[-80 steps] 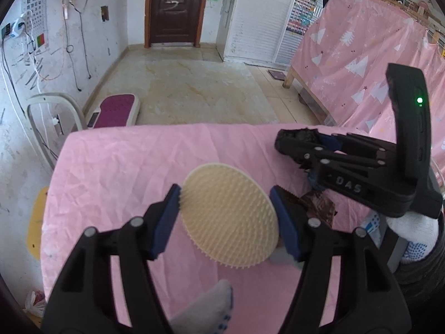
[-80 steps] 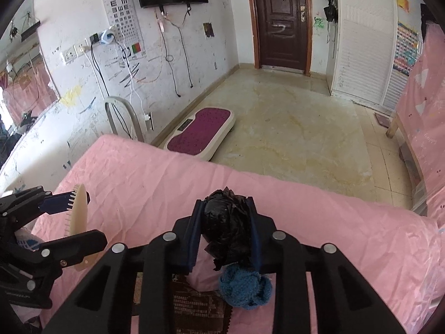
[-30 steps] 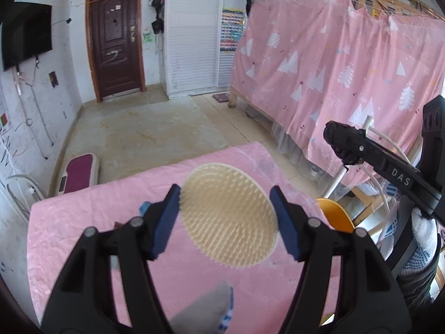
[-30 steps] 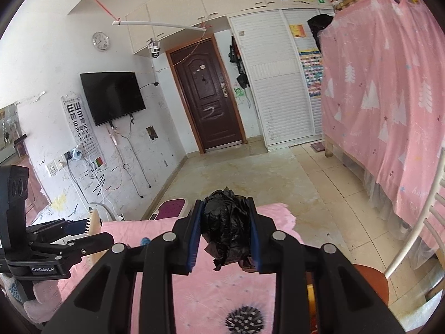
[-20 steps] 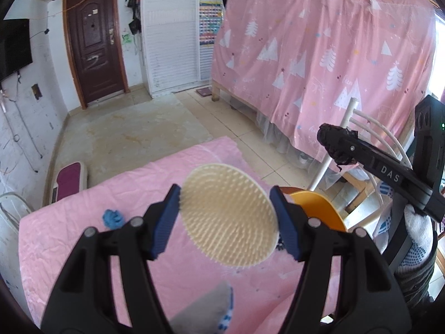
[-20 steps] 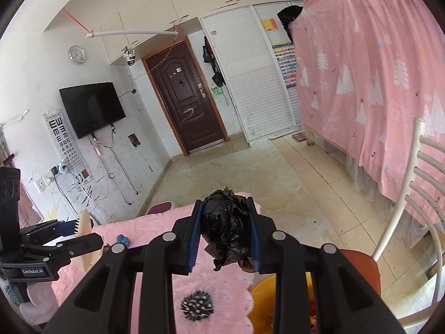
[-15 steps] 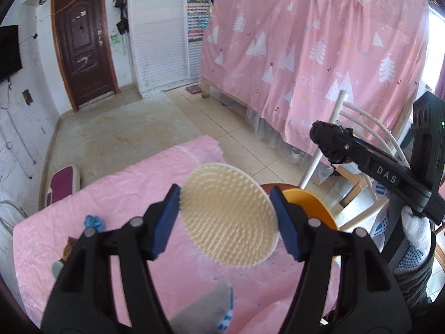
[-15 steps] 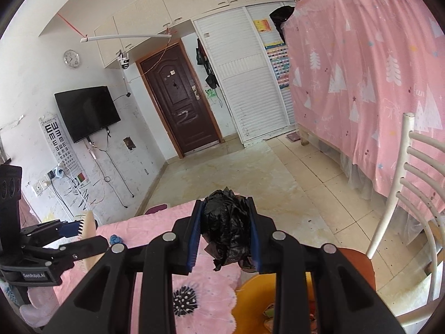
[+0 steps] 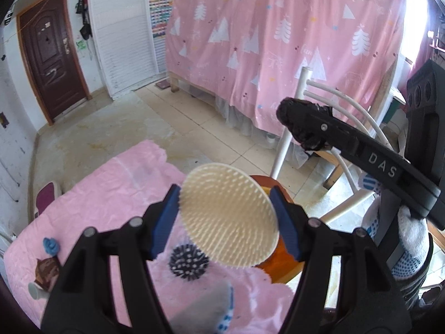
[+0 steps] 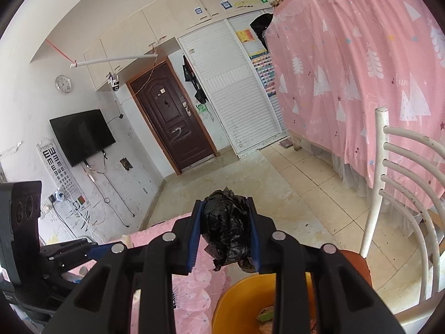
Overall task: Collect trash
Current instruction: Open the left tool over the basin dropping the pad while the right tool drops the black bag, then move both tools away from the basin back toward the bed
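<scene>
My left gripper point(image 9: 226, 220) is shut on a round cream bristle brush point(image 9: 228, 217), held above the pink table's right end. Behind it shows part of an orange bin point(image 9: 281, 261) on a brown chair seat. My right gripper point(image 10: 225, 235) is shut on a crumpled black plastic bag point(image 10: 226, 229), just above and behind the orange bin point(image 10: 244, 303), which holds some scraps. In the left wrist view the right gripper point(image 9: 297, 128) with the black bag point(image 9: 301, 132) hangs at the right, above the chair. The left gripper point(image 10: 91, 250) appears at the lower left of the right wrist view.
On the pink tablecloth point(image 9: 111, 194) lie a black spiky ball point(image 9: 189, 261), a blue scrap point(image 9: 50, 246), a brown wrapper point(image 9: 46, 271) and a white piece point(image 9: 34, 289). A white chair back point(image 10: 395, 194) stands to the right, a pink curtain point(image 9: 278, 41) behind it.
Both grippers have swung right from over the table toward the chair. The orange bin has come under the right gripper and behind the brush. Both grips are unchanged.
</scene>
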A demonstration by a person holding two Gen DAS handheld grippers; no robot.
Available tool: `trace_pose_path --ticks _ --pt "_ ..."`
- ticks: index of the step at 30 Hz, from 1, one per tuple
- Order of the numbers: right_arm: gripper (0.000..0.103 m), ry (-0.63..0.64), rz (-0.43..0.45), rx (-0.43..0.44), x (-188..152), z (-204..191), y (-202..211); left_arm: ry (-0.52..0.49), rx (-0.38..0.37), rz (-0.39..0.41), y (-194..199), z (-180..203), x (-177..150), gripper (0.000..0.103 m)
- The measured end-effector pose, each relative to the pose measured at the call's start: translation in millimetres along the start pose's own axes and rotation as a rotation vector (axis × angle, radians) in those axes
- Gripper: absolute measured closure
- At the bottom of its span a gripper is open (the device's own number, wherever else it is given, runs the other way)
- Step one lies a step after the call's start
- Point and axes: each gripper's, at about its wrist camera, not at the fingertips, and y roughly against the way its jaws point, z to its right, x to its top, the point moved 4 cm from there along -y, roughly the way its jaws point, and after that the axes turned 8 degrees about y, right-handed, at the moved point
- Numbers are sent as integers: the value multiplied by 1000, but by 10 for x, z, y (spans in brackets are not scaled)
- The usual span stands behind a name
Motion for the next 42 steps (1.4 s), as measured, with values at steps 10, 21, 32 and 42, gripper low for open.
trace_pose_path --ticks 10,21,32,42 --pt "83 -22 -17 -2 -35 130 13 -10 -4 -11 -56 83 -26 31" --pt "40 29 -41 10 -46 -169 -96 50 1 22 156 -239 -61 31" --pt "40 78 -76 36 -38 -575 -253 112 14 74 467 -626 -127 31" --pt "40 163 -131 86 -53 -1194 -550 174 56 122 751 -1105 -264 31"
